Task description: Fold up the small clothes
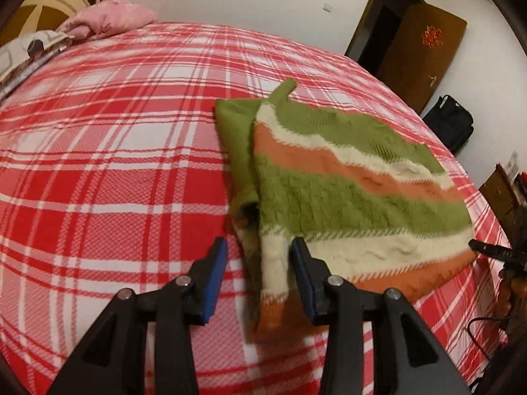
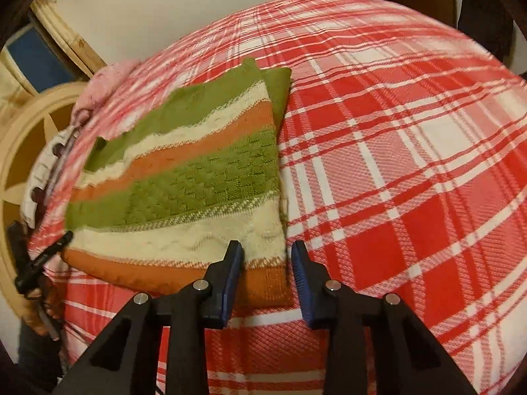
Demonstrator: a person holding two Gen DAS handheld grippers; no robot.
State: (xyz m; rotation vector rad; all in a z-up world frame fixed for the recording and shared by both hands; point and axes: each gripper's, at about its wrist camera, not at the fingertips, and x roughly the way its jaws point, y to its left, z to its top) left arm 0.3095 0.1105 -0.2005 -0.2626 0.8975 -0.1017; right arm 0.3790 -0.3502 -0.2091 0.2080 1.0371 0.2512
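The left gripper [image 1: 258,276] is spread wide with nothing clamped; between its jaws lies the near left corner of the sweater [image 1: 346,191], where a cream-and-orange sleeve end runs toward the camera. The right jaw pad sits at the edge of that strip, though contact cannot be told. Left of the jaws is bare plaid sheet [image 1: 108,171], broad and flat. Ahead and right, the folded sweater spreads in green, cream and orange bands, a green flap showing along its left side.

The right gripper [image 2: 266,271] is also released, jaws apart, straddling the near right corner of the sweater [image 2: 197,177]; the left jaw is over the cream and orange hem, the right jaw over sheet [image 2: 411,171] just beyond the edge. Right of these jaws the sheet lies open and flat.

Only the left view shows the door [image 1: 425,52], a dark bag [image 1: 451,121] and a pink pillow [image 1: 108,19] far ahead. Only the right view shows the round wooden headboard [image 2: 29,125] beyond the sweater's left edge.
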